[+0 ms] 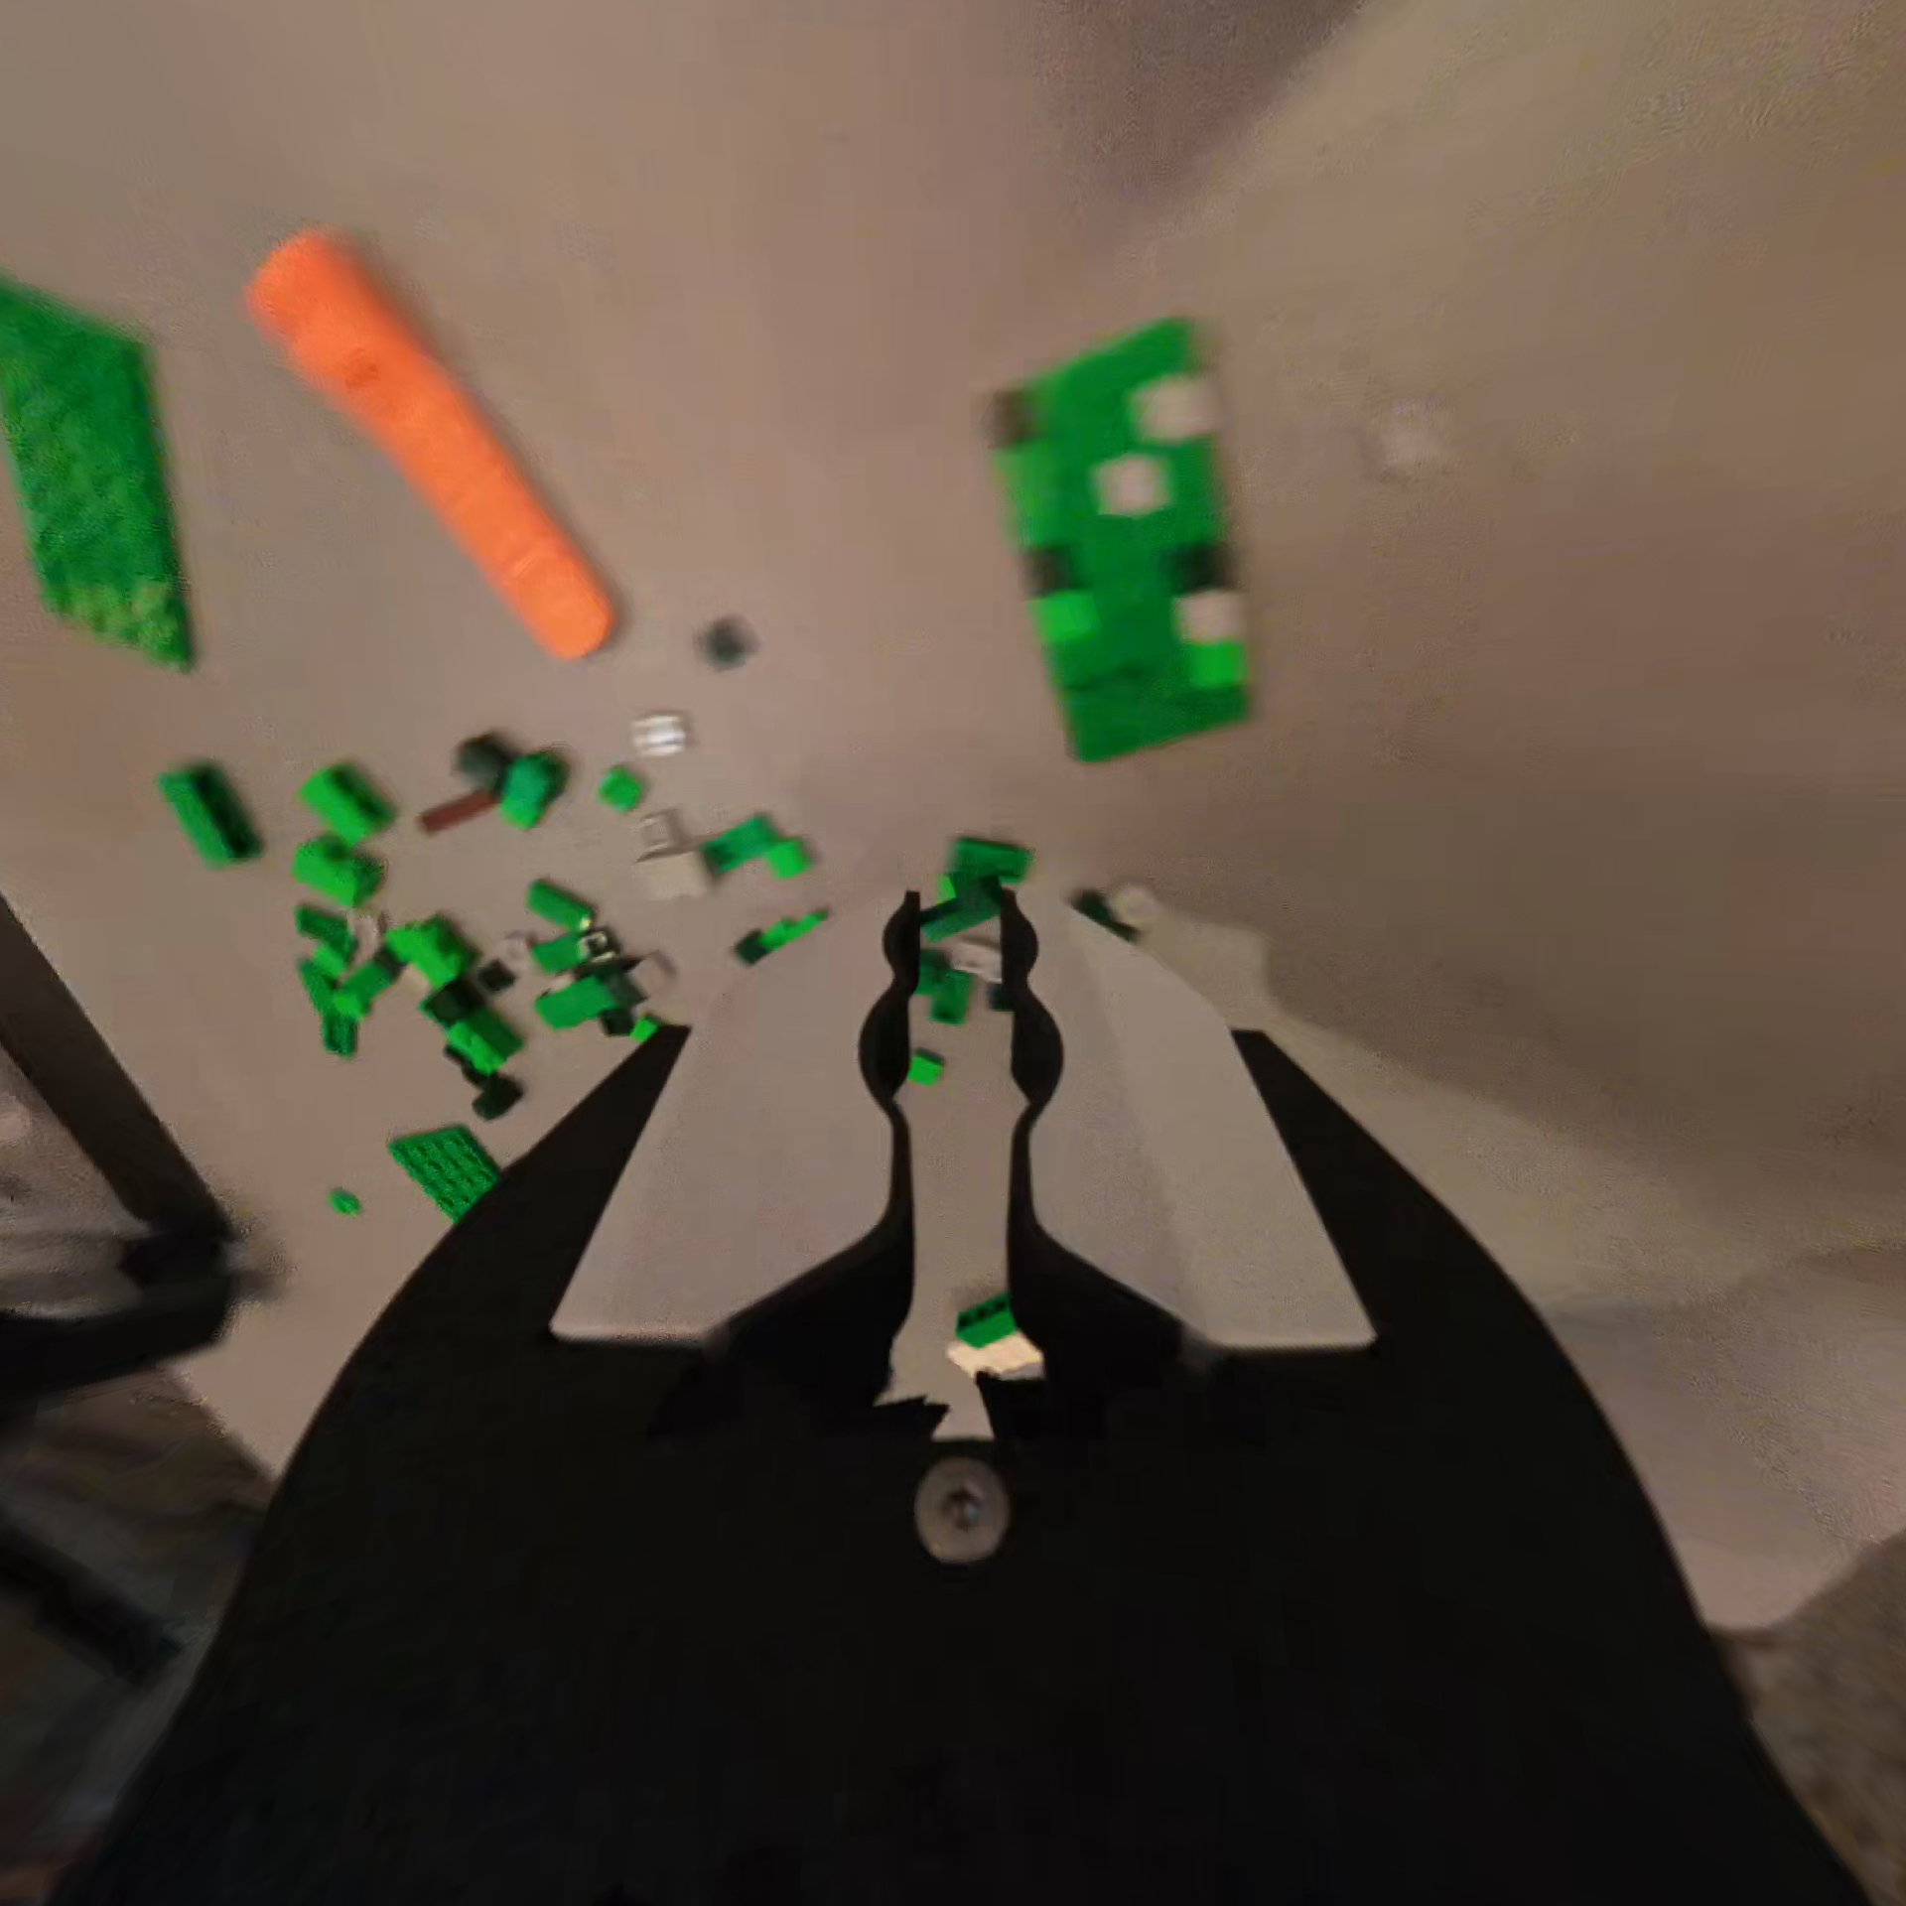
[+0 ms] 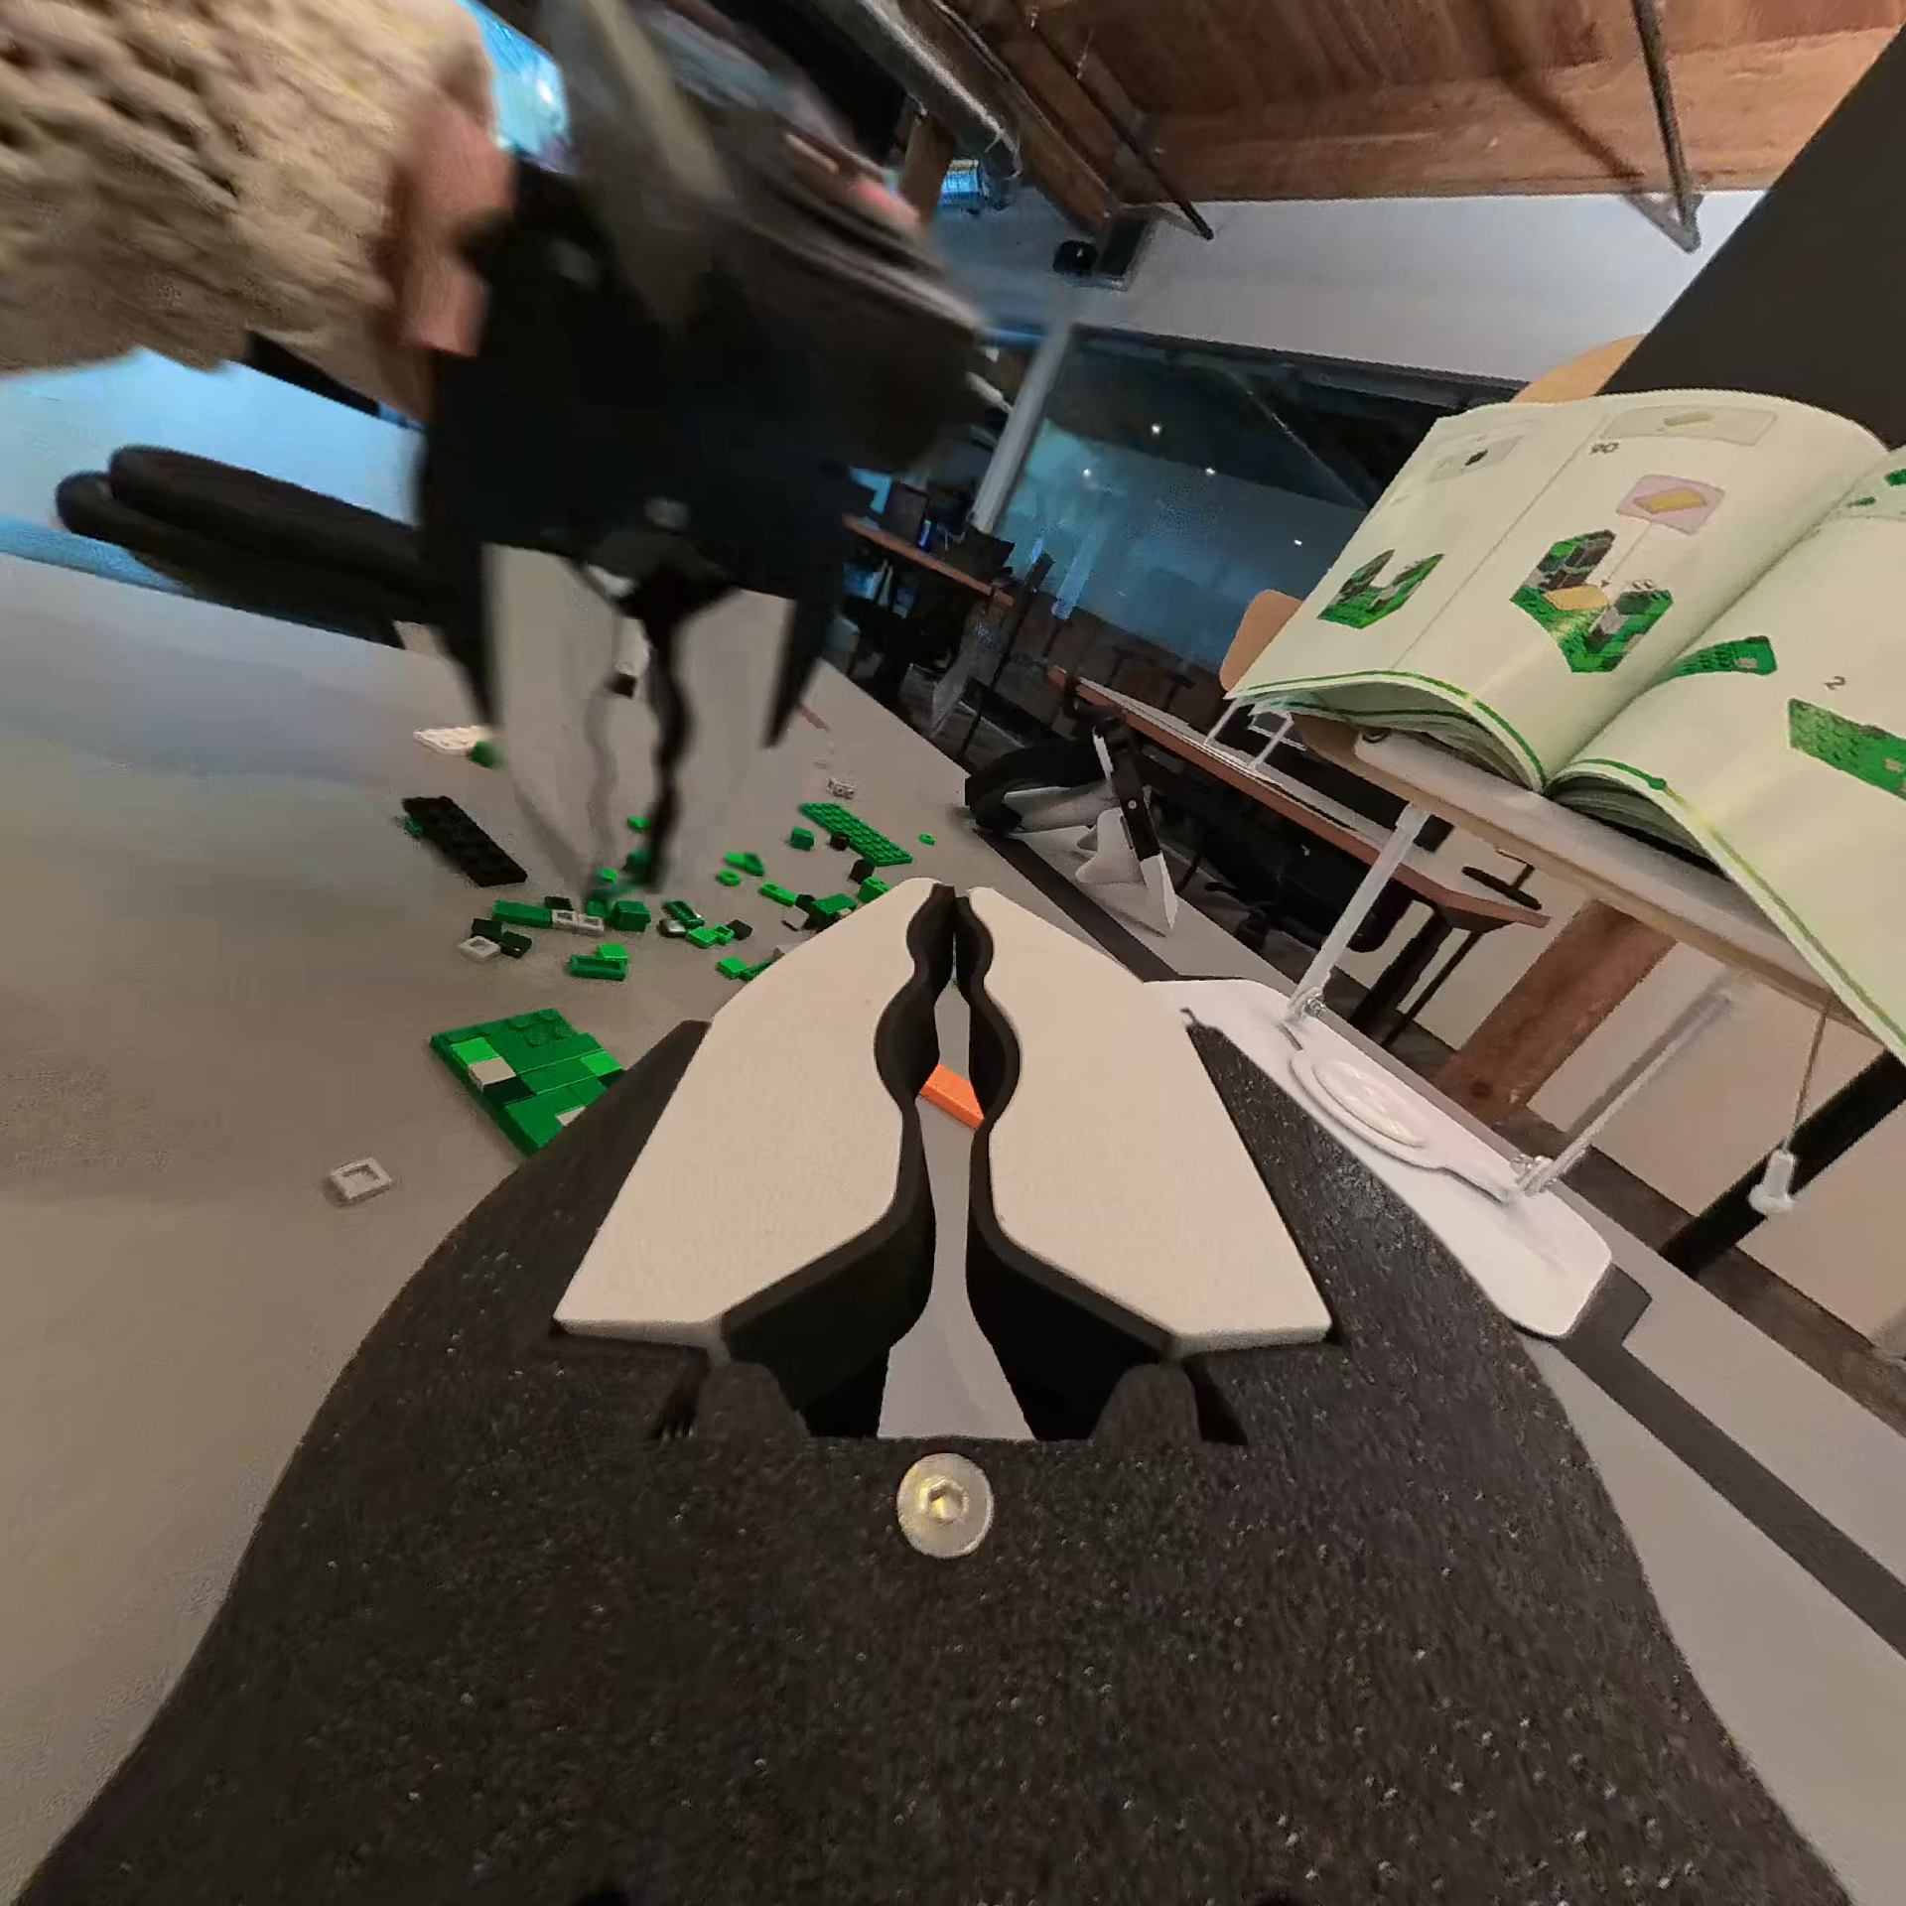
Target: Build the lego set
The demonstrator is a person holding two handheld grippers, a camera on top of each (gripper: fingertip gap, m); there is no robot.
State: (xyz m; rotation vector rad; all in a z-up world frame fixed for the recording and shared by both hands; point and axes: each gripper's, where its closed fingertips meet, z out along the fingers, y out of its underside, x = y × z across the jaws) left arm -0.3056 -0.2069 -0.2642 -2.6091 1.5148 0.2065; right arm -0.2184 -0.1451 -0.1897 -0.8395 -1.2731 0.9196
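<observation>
My left gripper [image 1: 959, 910] hangs low over a scatter of loose green bricks [image 1: 444, 959] and is nearly shut, with a small green brick [image 1: 964, 913] between its tips. The view is motion-blurred. A partly built green plate with white and dark tiles [image 1: 1129, 536] lies beyond it. My right gripper [image 2: 954, 906] is shut and empty, low over the table. In the right wrist view, the left gripper [image 2: 645, 877] reaches down into the brick pile [image 2: 639, 918], and the built plate [image 2: 526, 1073] lies near my left finger.
An orange brick separator [image 1: 433, 444] and a green baseplate [image 1: 88, 485] lie to the left. A black plate [image 2: 464, 841], a green plate [image 2: 856, 833] and a grey tile [image 2: 359, 1179] lie loose. An open instruction booklet [image 2: 1609, 578] rests on a white stand [image 2: 1444, 1165] at right. A knitted sleeve [image 2: 155, 186] holds the left gripper. Across from one pair of fingers to the other is roughly 12 centimetres.
</observation>
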